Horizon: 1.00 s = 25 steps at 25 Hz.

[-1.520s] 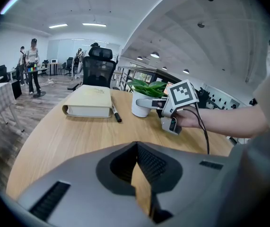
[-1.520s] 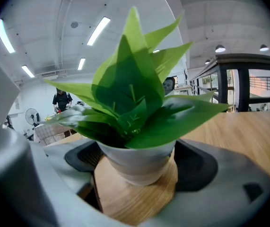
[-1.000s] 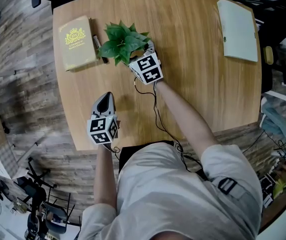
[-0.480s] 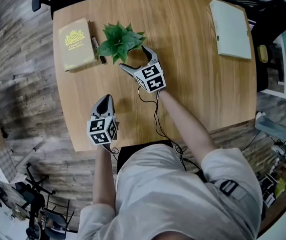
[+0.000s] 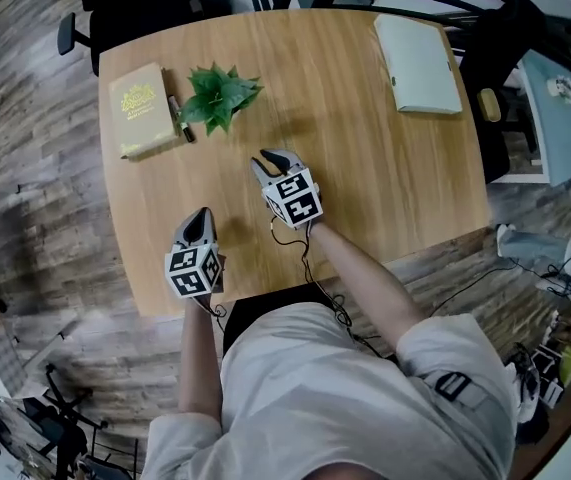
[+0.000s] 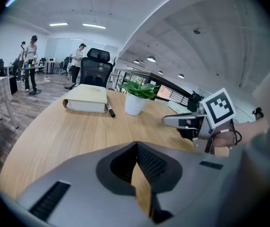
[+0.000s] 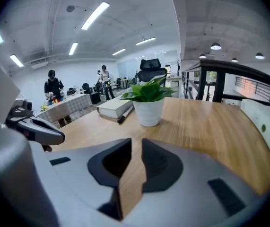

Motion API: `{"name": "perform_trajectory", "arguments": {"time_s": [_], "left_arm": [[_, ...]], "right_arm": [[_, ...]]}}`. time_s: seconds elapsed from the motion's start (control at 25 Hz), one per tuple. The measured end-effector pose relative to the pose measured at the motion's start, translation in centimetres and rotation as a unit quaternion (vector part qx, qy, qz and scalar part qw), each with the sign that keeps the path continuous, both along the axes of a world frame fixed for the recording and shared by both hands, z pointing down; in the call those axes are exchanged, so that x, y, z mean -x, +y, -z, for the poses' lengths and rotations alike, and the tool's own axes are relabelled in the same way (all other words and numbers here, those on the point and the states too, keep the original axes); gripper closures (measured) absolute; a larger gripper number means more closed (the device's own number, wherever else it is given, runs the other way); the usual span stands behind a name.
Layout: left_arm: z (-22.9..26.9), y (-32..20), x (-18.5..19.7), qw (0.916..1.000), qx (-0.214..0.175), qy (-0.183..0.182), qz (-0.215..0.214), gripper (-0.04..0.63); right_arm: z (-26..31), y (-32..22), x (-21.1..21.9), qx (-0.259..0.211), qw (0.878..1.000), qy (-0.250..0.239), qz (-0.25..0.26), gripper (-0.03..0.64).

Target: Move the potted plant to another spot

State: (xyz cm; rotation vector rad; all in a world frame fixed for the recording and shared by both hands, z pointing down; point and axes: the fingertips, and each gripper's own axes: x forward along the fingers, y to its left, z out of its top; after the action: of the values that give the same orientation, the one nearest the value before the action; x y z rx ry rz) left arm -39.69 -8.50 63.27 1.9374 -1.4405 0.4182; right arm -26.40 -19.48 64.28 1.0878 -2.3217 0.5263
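The potted plant [image 5: 215, 96], green leaves in a small white pot, stands on the wooden table [image 5: 365, 168] at its far left, beside a pen and a book; it also appears in the left gripper view [image 6: 137, 98] and the right gripper view [image 7: 149, 105]. My right gripper [image 5: 273, 158] hovers over the table's middle, well short of the plant; its jaws are closing with a narrow gap and nothing between them [image 7: 135, 143]. My left gripper [image 5: 200, 216] is near the front edge, jaws together and empty [image 6: 137, 148].
A cream book [image 5: 140, 108] with a black pen [image 5: 178, 118] along it lies at the far left corner. A pale green notebook [image 5: 417, 63] lies at the far right. A black office chair [image 6: 96, 65] stands beyond the table's far edge.
The right gripper let go of the plant's pot, drew back toward the person, and its wide jaws narrowed. The plant stays beside the pen and book. The left gripper barely shifted.
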Motion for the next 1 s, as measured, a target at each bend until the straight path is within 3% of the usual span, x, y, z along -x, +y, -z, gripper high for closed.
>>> {"name": "perform_trajectory", "arguments": {"time_s": [0.04,0.08,0.56,0.84,1.0], "left_arm": [[0.1,0.3,-0.1,1.0000,-0.003,0.002,-0.001,0.583],[0.3,0.5,-0.2,1.0000,-0.006,0.003,-0.002,0.583],[4.6,3.2,-3.3,0.9971,-0.049,0.033,-0.047,0.583],[8.3,3.8,-7.5,0.9912,-0.081,0.043,-0.095,0.583],[10.3,3.2,-9.0,0.9891,-0.099,0.040,-0.101,0.583]], "right_arm": [[0.6,0.6,-0.4,-0.009,1.000,0.005,-0.008,0.593],[1.3,1.1,-0.8,-0.017,1.000,0.006,-0.016,0.612],[8.5,9.3,-4.4,-0.079,0.995,0.028,-0.059,0.614],[12.8,11.9,-9.1,-0.111,0.988,0.012,-0.105,0.614],[14.4,11.9,-11.7,-0.122,0.986,-0.005,-0.117,0.614]]}}
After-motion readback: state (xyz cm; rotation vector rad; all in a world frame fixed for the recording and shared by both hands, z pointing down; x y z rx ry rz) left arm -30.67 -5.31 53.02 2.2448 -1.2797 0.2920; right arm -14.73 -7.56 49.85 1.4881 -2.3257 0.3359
